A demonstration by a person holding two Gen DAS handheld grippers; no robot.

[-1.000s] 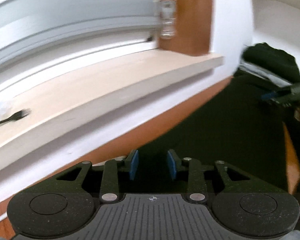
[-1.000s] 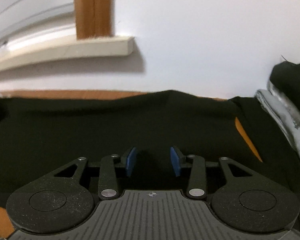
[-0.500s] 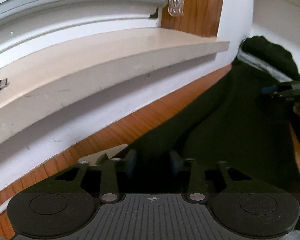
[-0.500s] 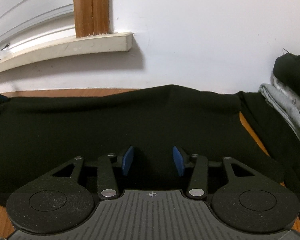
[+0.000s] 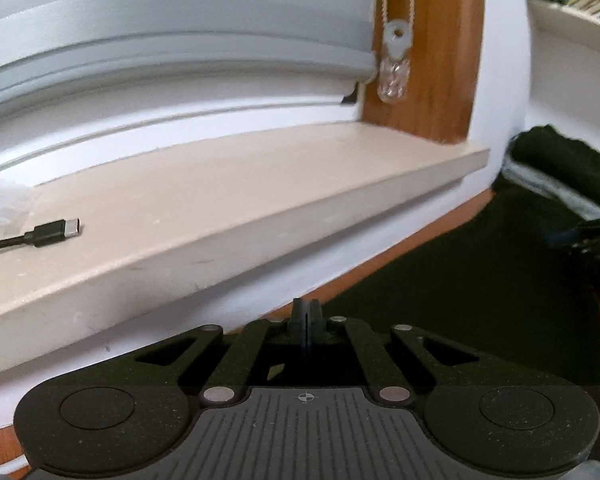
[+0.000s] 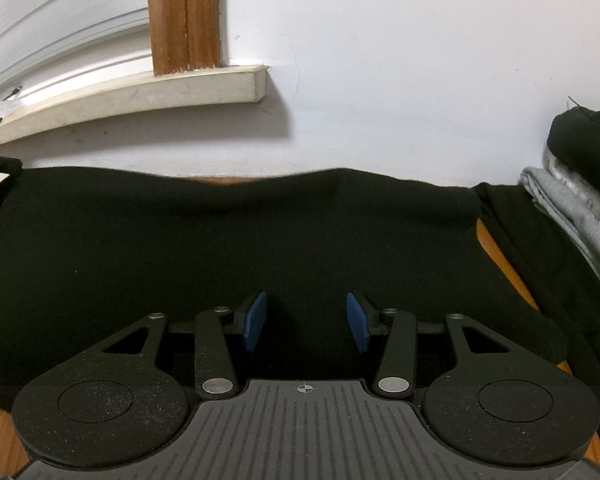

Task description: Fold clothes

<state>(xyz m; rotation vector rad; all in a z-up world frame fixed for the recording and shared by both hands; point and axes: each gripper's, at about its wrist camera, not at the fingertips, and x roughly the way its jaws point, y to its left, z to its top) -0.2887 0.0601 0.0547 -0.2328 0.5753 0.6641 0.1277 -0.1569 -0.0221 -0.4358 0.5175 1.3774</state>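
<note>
A black garment (image 6: 260, 240) lies spread flat on a wooden table (image 6: 0, 436), its far edge against the white wall. My left gripper (image 5: 306, 314) is at the garment's (image 5: 480, 300) far left corner, jaws pressed together with the cloth edge running into the pads. In the right wrist view it (image 6: 0, 166) shows at that same corner. My right gripper (image 6: 306, 320) hovers low over the garment's near part, blue pads (image 6: 256, 322) apart, nothing pinched. It (image 5: 588, 236) also appears at the right edge of the left wrist view.
A stack of folded clothes (image 6: 572, 208), grey under black, sits at the table's right end. A window sill (image 5: 220, 208) juts out above the table's far left, with a USB cable (image 5: 48, 234) on it. A blind cord pull (image 5: 394, 76) hangs by the wooden frame.
The left gripper's jaws have gone from apart to fully together at the garment's corner, and the hand has shifted a little. The right gripper has stayed in place with its pads apart.
</note>
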